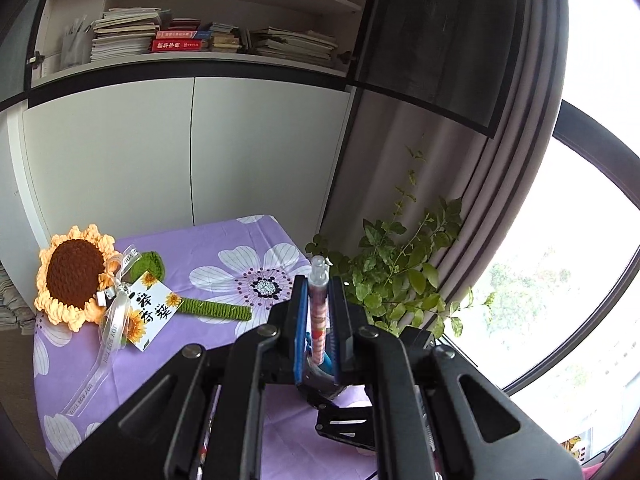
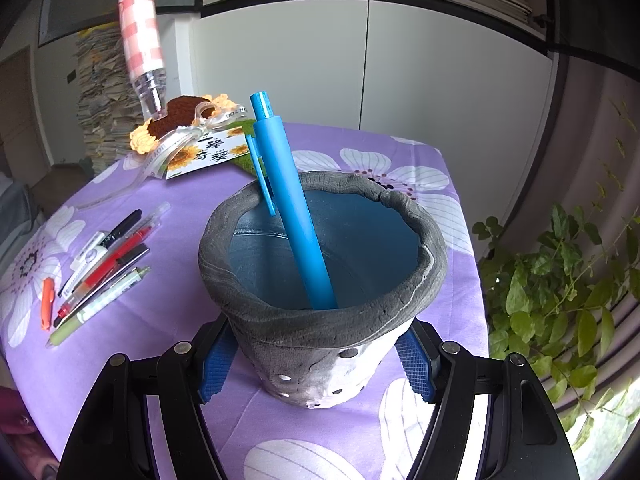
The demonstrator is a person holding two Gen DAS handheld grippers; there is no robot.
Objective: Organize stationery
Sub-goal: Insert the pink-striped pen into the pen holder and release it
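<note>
Our left gripper [image 1: 318,304] clenches the pink checkered pen [image 1: 319,312], tip down, hanging at eleven o'clock above the grey pen pot [image 2: 320,308]. Our right gripper [image 2: 318,372] has its jaws closed on the pot, where the blue pen [image 2: 294,208] already stands. More pens [image 2: 100,264] lie on the desk [image 2: 420,432] at nine o'clock.

The left gripper [image 1: 319,304] is a matte black plastic linkage of broad angled arms with elongated cut-out slots, joined by round silver pivot screws, and its two narrow fingers carry blue ribbed pads [image 1: 298,344]. The right gripper [image 2: 318,372] has the same black slotted arms, silver screw heads and blue textured pads [image 2: 214,372].
</note>
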